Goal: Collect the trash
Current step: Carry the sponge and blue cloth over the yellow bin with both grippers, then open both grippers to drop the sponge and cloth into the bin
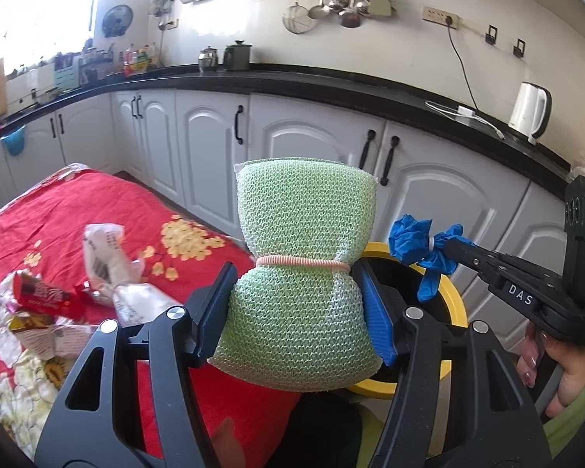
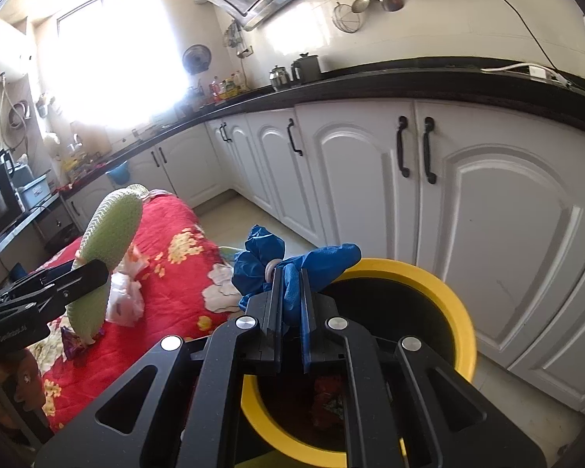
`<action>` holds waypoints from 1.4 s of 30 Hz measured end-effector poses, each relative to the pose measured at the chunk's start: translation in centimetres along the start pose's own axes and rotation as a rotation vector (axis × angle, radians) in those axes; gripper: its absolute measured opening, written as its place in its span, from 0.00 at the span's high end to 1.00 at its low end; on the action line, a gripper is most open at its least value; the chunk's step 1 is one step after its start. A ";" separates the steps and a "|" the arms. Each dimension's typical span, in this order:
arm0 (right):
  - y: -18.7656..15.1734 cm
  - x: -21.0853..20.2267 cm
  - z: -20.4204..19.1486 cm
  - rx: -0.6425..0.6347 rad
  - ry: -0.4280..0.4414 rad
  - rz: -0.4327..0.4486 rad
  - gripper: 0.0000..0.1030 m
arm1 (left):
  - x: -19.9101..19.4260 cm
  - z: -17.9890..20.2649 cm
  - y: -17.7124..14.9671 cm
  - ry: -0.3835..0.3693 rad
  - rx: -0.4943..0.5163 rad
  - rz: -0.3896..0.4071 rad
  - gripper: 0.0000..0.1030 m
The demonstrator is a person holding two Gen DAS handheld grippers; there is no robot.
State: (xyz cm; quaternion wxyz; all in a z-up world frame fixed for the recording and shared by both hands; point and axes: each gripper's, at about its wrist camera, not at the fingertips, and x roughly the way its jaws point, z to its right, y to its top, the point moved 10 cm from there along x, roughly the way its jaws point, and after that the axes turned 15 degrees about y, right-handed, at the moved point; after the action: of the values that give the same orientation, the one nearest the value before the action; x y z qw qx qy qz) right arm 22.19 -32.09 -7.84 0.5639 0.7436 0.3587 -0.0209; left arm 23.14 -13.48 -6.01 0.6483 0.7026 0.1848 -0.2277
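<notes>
With the left tongs (image 1: pixel 296 304) clamped on a green sponge (image 1: pixel 304 273) and the right tongs (image 2: pixel 290 300) pinched shut on a blue glove (image 2: pixel 292 265), both hang over the bin (image 2: pixel 448 292) just beneath them, so dropping comes next.

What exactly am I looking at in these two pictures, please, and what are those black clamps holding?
A person holds two hand-operated tools, each with a fisheye camera looking along its fingers. The left camera shows the left gripper closed on a green mesh scrubbing sponge tied with a pink band. The right camera shows the right gripper pinching a crumpled blue rubber glove above a round black bin with a yellow rim. Beside it, crumpled plastic wrappers and a red packet lie on a red flowered cloth.
</notes>
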 end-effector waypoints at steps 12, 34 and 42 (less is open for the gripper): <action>-1.0 -1.2 3.9 0.039 -0.063 0.005 0.93 | 2.2 5.1 -1.6 -0.046 0.070 -0.039 0.49; -5.6 1.1 8.4 0.125 -0.107 -0.102 0.92 | 8.0 10.3 -5.6 -0.066 0.144 -0.179 0.48; -6.0 1.3 9.3 0.148 -0.115 -0.101 0.81 | 9.3 10.3 -6.2 -0.060 0.132 -0.199 0.41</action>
State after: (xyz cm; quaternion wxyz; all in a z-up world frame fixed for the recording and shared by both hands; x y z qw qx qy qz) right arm 23.29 -38.76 -16.71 0.5254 0.7617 0.3603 -0.1183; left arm 26.58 -23.53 -16.89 0.5800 0.7150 0.2186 -0.3234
